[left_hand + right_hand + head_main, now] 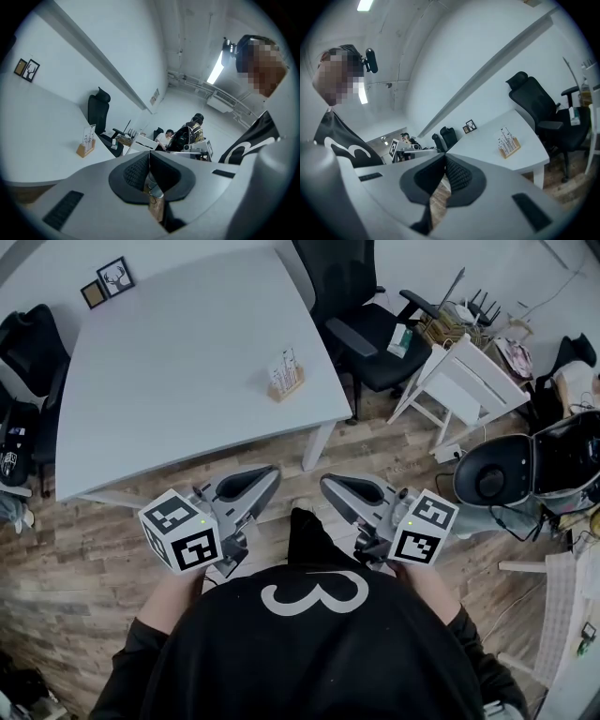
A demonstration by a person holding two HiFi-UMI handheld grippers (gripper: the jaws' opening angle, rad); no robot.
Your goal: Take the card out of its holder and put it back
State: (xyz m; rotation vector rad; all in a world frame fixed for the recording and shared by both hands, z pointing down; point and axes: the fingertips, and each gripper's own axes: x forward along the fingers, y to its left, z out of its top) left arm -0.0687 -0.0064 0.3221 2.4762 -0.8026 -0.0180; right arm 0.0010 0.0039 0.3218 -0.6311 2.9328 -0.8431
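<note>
A white card (284, 368) stands upright in a small wooden holder (288, 387) near the front right part of the white table (178, 371). The same card and holder (86, 143) appear small at the left of the left gripper view and at the right as the card and holder (508, 143) in the right gripper view. My left gripper (265, 480) and right gripper (334, 487) are held close to my body, below the table's front edge, well short of the card. Both have their jaws shut together with nothing between them.
Two small picture frames (106, 282) stand at the table's far left corner. Black office chairs stand at the right (361, 315) and the left (28, 352). A white rack (464, 381), a round black appliance (525, 470) and clutter fill the right. People sit at a far desk (180, 136).
</note>
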